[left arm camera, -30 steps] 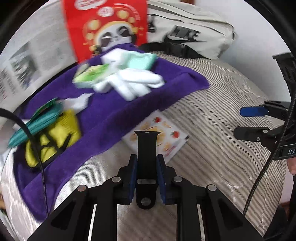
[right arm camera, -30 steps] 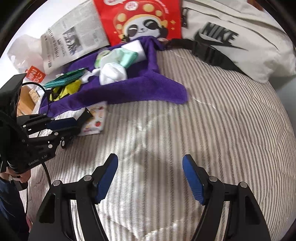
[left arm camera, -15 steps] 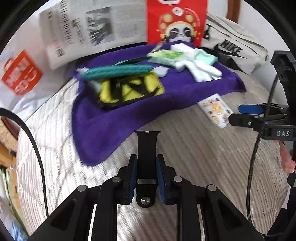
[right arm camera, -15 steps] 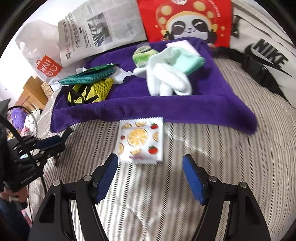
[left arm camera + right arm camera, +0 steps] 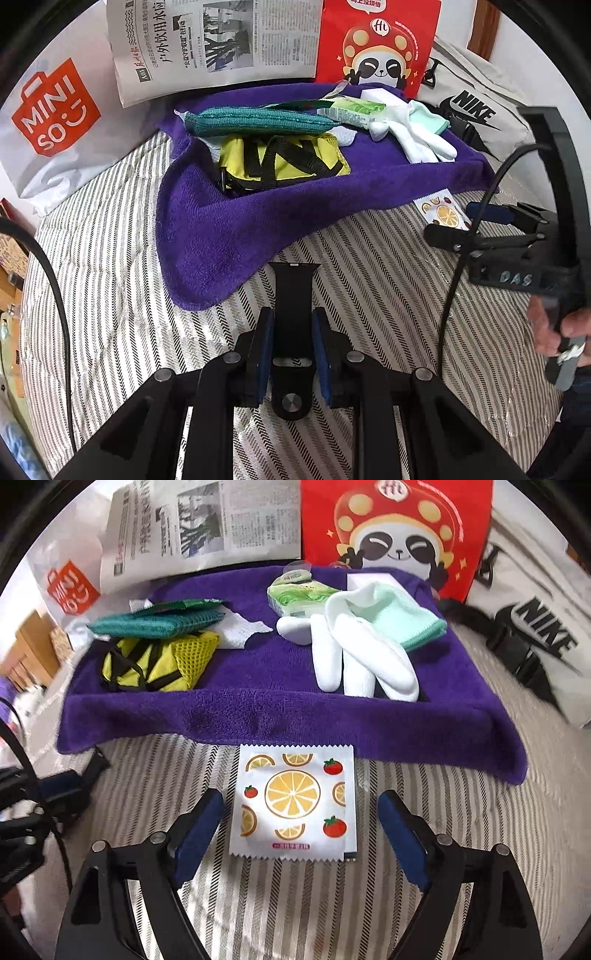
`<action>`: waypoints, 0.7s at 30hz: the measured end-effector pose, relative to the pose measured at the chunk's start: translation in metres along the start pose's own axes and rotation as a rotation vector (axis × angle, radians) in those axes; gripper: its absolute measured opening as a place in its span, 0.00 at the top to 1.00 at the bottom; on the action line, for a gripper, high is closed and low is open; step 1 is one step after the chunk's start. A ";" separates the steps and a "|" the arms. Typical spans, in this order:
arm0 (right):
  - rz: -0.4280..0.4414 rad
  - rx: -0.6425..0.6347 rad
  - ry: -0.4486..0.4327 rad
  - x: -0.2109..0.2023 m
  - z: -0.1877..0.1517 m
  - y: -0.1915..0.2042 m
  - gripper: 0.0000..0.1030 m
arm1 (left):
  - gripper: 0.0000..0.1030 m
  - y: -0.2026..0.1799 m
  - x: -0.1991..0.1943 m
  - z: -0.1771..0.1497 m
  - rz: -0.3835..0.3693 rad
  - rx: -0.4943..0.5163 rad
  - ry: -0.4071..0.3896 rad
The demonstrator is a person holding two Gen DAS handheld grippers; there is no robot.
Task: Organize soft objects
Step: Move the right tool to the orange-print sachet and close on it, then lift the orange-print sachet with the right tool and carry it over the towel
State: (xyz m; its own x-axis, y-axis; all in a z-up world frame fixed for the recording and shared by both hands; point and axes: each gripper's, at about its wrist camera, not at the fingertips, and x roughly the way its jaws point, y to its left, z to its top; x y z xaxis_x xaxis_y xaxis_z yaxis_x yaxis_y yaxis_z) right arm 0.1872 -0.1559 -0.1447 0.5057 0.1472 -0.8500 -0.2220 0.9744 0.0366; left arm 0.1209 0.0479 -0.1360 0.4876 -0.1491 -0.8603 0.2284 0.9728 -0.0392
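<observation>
Straddling the fruit-print packet point(image 5: 293, 805) by the purple towel's point(image 5: 258, 709) front edge, our right gripper point(image 5: 301, 830) has just spread its jaws, untouching; left gripper point(image 5: 291, 343) clamps a black strap point(image 5: 293, 291).

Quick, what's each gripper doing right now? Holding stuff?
Left gripper: closed on a black strap.
Right gripper: open, has just been opening, fruit packet lies between, not held.

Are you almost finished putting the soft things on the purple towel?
Nearly, it seems. Already on the purple towel: the white gloves, mint cloth, wipes pack, teal pouch and yellow mesh bag. In hand: the left gripper is shut on a black strap. The right gripper, jaws just widened, straddles the fruit-print packet without touching. Both still need placing.
</observation>
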 end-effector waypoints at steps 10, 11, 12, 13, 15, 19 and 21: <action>0.014 -0.060 -0.047 -0.007 -0.002 0.006 0.56 | 0.80 0.001 0.000 -0.001 -0.009 -0.011 -0.009; 0.027 -0.059 -0.036 -0.008 -0.002 0.004 0.56 | 0.80 0.001 -0.001 -0.002 -0.008 -0.009 -0.010; 0.041 -0.057 -0.023 -0.009 -0.002 0.001 0.56 | 0.80 0.001 -0.001 -0.002 -0.007 -0.008 -0.011; 0.056 -0.051 -0.013 -0.011 -0.003 -0.002 0.56 | 0.80 0.001 -0.001 -0.002 -0.008 -0.010 -0.011; 0.078 -0.039 -0.005 -0.014 -0.006 -0.006 0.56 | 0.80 0.001 0.000 -0.001 -0.008 -0.012 -0.014; 0.050 -0.072 -0.018 -0.014 -0.010 -0.001 0.56 | 0.80 0.001 0.001 0.000 -0.013 -0.019 -0.022; 0.045 -0.072 -0.021 -0.012 -0.008 0.001 0.57 | 0.80 0.003 0.000 0.000 -0.025 -0.032 -0.022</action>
State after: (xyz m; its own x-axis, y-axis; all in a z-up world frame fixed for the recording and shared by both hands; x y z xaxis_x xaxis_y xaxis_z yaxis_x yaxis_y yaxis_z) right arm 0.1741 -0.1585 -0.1384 0.5108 0.1948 -0.8374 -0.3037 0.9521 0.0362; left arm 0.1219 0.0506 -0.1362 0.5005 -0.1773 -0.8474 0.2137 0.9738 -0.0775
